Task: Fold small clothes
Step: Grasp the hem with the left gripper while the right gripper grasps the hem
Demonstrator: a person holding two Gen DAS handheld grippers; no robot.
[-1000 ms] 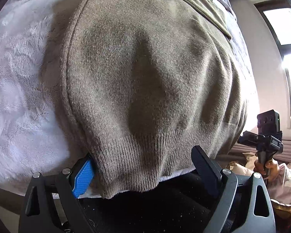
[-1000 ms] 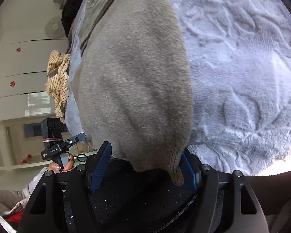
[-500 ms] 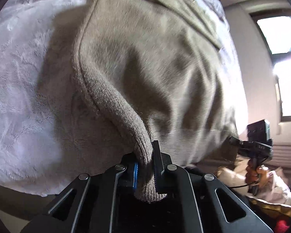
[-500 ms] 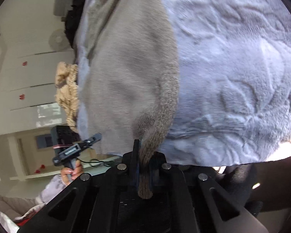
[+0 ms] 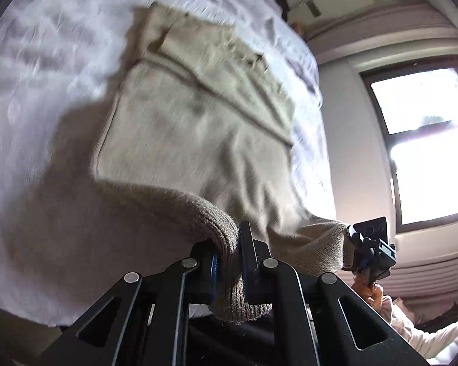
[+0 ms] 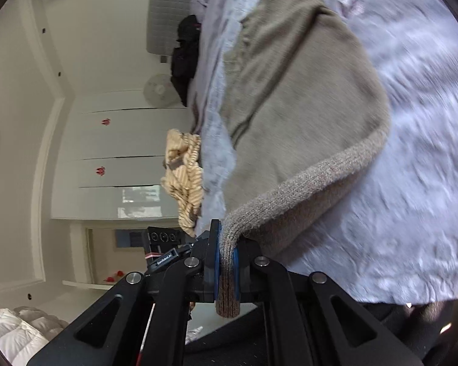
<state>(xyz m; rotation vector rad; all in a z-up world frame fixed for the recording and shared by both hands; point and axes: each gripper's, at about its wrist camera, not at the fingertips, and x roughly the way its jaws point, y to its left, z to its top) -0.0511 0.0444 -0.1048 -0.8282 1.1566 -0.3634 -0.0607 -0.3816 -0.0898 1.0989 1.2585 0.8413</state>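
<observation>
A beige knitted sweater lies on a pale fleece blanket, its far part folded over. My left gripper is shut on one corner of the ribbed hem, which is lifted off the blanket. In the left wrist view the right gripper shows at the right, holding the other hem corner. The right wrist view has the same sweater with my right gripper shut on its ribbed hem, raised above the blanket. The hem hangs stretched between both grippers.
A striped yellow garment and a dark garment lie at the blanket's far edge. White cabinets stand beyond. A bright window is at the right of the left wrist view. A hand holds the right gripper.
Both grippers went from open around the hem to shut on it. Both then rose, lifting the hem off the blanket, and more of the sweater and room came into view.
</observation>
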